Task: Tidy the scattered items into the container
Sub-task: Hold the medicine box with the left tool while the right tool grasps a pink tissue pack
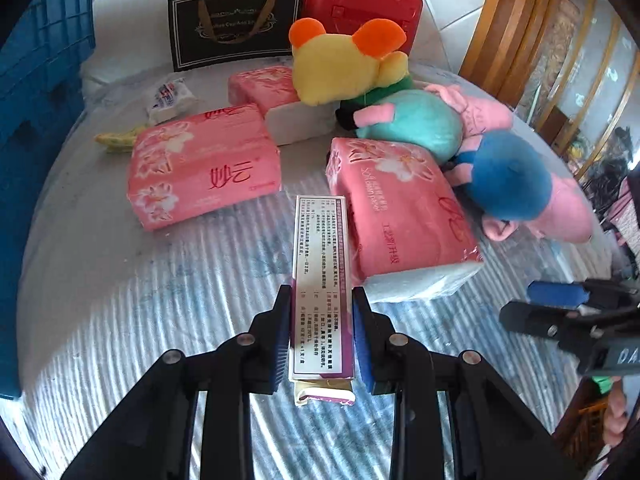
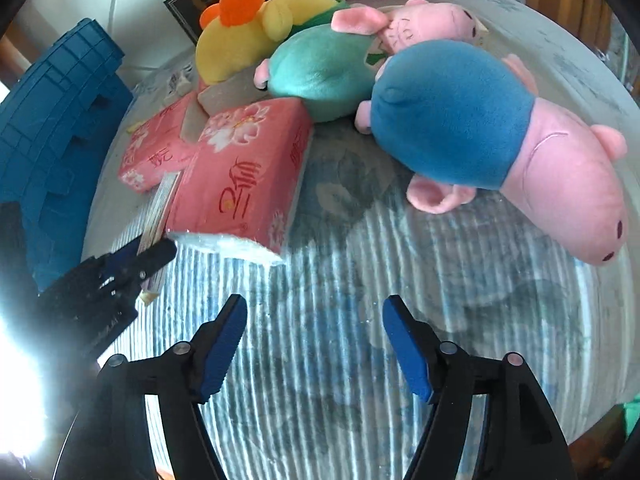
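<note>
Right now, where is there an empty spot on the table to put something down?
The near striped tabletop under the open right gripper is bare, bordered by the nearest pink tissue pack and the blue-bodied pig plush. Farther back it is crowded: plush toys and tissue packs touch. The left gripper holds a narrow box.

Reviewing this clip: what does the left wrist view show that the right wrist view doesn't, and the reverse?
Only the left wrist view shows the printed face of the narrow box clamped in the left gripper, the red case's handles, and a small white packet.

Only the right wrist view shows the right gripper from behind, open over bare tablecloth, plus the blue-bodied pig plush's face.

Both show the blue crate, pink tissue packs, the yellow plush, the teal-bodied plush and the black gift bag.
</note>
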